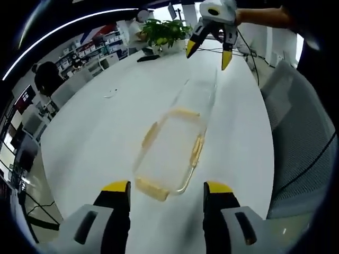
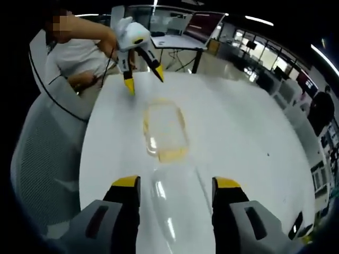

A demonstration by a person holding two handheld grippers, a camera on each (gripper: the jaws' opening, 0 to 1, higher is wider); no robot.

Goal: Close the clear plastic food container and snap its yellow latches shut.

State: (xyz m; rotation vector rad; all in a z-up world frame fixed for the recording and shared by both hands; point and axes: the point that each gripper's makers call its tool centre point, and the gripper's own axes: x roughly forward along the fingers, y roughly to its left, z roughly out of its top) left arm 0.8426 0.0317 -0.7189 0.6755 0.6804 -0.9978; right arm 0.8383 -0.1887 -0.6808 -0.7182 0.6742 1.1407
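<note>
The clear plastic container [image 1: 169,153] lies open on the white table [image 1: 95,137], with yellow latches along its rim. Its clear lid [image 1: 200,92] lies flat just beyond it, apart from the base. My left gripper [image 1: 167,188] is open at the container's near end, with nothing between its fingers. My right gripper [image 1: 209,48] hangs open above the far end of the lid. In the right gripper view the lid [image 2: 172,209] lies on the table under the open right gripper [image 2: 177,185]. The container [image 2: 165,129] sits past it, and the left gripper [image 2: 143,76] is open beyond that.
A potted plant [image 1: 164,32] and a dark flat object [image 1: 148,58] stand at the table's far end. A grey mesh chair [image 1: 302,143] sits close along one table edge. A person [image 2: 79,55] holds the left gripper. Office desks and monitors [image 2: 201,26] lie behind.
</note>
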